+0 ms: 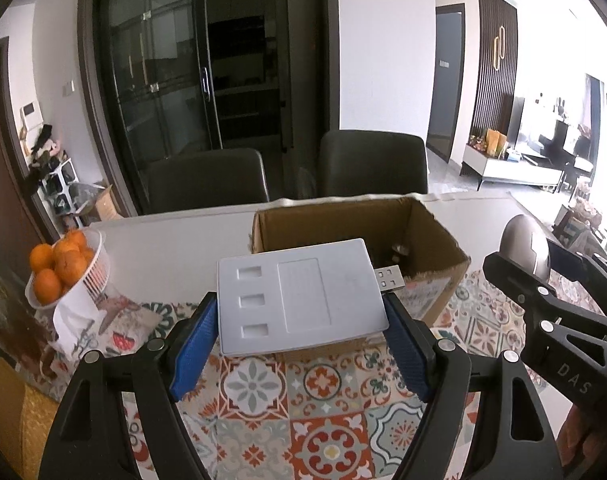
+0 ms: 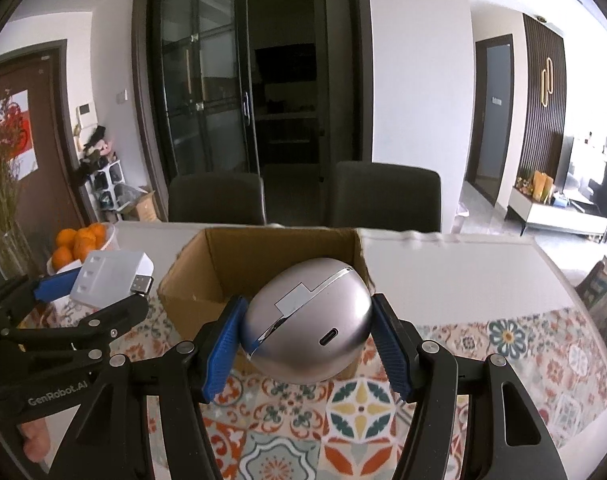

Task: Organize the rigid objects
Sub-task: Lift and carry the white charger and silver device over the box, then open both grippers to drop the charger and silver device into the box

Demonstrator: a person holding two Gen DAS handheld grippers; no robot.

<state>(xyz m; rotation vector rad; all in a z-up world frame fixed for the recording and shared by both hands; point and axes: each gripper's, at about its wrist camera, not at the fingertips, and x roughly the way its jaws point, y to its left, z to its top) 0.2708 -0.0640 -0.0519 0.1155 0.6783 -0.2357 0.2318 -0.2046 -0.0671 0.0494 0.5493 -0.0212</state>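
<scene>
My left gripper (image 1: 301, 332) is shut on a flat white USB card reader (image 1: 303, 296) with a metal plug at its right side, held above the near edge of an open cardboard box (image 1: 435, 240). My right gripper (image 2: 303, 336) is shut on a silver egg-shaped device (image 2: 307, 320) with a USB-C port, held in front of the same box (image 2: 223, 256). The right gripper and silver device (image 1: 523, 244) also show at the right of the left wrist view. The left gripper with the card reader (image 2: 107, 280) shows at the left of the right wrist view.
The table has a patterned tile-print cloth (image 1: 323, 420). A white basket of oranges (image 1: 63, 268) stands at the left. Two dark chairs (image 1: 371, 160) stand behind the table. A vase of dried flowers (image 2: 3, 200) stands at far left.
</scene>
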